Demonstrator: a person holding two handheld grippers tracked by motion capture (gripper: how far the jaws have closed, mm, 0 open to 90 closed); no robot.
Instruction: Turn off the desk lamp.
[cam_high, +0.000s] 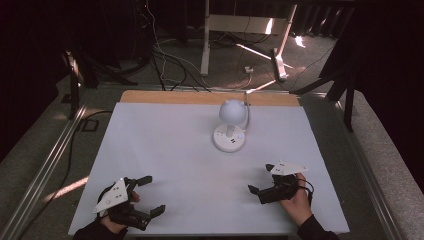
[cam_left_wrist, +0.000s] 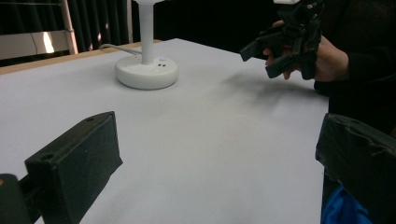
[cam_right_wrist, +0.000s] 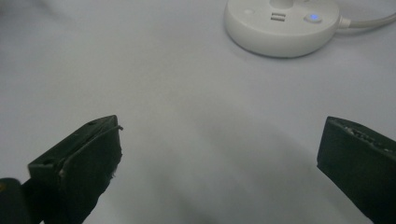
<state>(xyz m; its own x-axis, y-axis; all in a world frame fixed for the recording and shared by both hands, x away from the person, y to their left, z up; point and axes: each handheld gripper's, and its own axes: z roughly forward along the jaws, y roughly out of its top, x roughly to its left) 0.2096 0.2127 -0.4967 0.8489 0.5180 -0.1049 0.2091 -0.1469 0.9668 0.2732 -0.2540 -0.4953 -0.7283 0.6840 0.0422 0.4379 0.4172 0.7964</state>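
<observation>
Both claws released, nothing held: left claw (cam_high: 151, 195), right claw (cam_high: 259, 183). Lamp (cam_high: 230, 126) sits ahead of the right claw on the surface (cam_high: 165, 145), well apart. Likely target: blue-lit button (cam_right_wrist: 313, 17); approach level, avoid the cable (cam_right_wrist: 369, 21).

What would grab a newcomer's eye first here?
The white desk lamp with a globe head and a round base, standing alone toward the far middle of the white table, a blue light glowing on its base. Then the left gripper and right gripper, both open and holding nothing, at the near corners.
</observation>
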